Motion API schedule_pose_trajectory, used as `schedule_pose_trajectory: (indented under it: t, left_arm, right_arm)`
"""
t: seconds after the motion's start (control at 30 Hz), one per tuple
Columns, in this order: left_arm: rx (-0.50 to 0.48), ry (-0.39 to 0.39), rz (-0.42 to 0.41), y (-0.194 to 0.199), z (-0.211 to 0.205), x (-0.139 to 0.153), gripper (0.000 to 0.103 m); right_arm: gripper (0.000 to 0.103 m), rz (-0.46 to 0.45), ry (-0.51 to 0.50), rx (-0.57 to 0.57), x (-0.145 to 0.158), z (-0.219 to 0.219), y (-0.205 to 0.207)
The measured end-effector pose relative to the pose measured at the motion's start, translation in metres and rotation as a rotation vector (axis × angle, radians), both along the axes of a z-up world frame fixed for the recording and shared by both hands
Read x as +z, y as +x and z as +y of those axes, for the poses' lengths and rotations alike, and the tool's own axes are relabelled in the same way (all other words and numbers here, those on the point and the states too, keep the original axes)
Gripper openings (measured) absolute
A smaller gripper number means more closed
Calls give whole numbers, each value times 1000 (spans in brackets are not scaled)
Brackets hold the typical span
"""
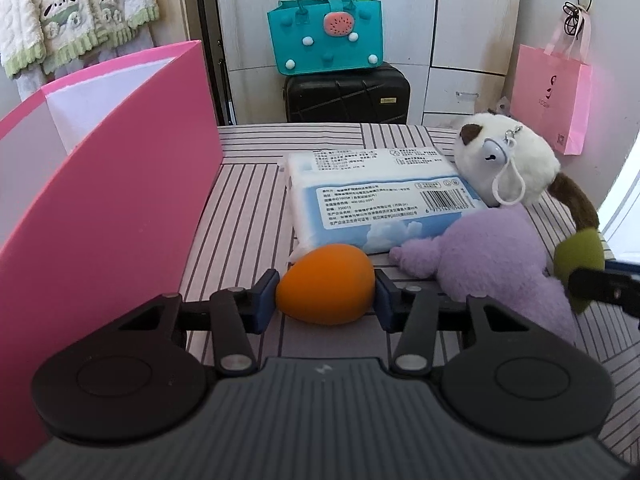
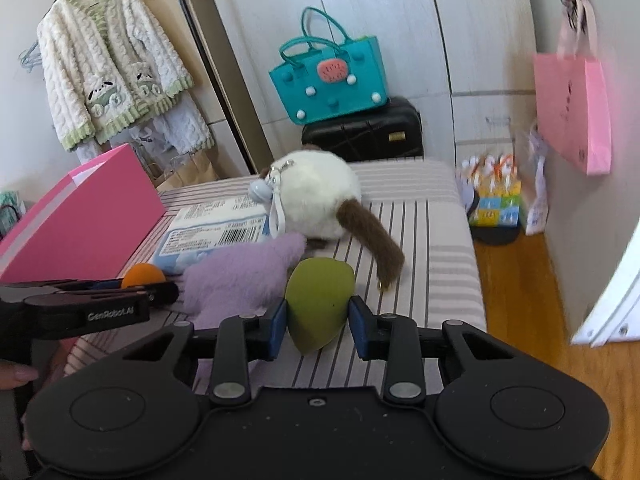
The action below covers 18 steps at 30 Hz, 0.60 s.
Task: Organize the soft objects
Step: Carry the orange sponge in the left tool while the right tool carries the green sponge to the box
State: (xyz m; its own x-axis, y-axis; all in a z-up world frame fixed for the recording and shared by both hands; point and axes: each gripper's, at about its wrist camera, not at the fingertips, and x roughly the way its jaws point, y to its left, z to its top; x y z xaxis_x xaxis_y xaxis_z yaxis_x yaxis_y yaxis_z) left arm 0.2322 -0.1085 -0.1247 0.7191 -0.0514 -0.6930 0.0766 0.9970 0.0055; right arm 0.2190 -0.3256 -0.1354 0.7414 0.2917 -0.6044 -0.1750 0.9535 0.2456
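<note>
left gripper [image 1: 326, 294] is clamped on the orange sponge [image 1: 326, 284], beside the pink box [image 1: 100, 200]. right gripper [image 2: 318, 326] is clamped on the green sponge [image 2: 320, 304], both low over the striped surface [image 2: 432, 248] near the purple plush [image 2: 240, 280].

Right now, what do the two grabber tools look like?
Both are black. The left gripper and right gripper each have a ribbed grey-black body, two round black discs, silver rivets on flat black links, and blue pads on the fingers. Seen sideways from the right wrist view, the left one bears white lettering.
</note>
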Motion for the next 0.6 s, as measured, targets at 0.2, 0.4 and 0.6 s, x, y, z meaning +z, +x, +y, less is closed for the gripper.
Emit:
schedule_pose_trajectory:
  t: [0.2,0.4,0.6]
  left_arm:
    - [-22,-35,33,-5,3,4,47]
    - [-40,-76,61,-17,5,8,47]
    - [-74,-85,69,-36,5,20,47]
  right_arm:
    - [38,40,11,2,-2,-2,-8]
    - [38,57,16,18,4,-2,-18]
    - [38,42,16,17,16,0,-34]
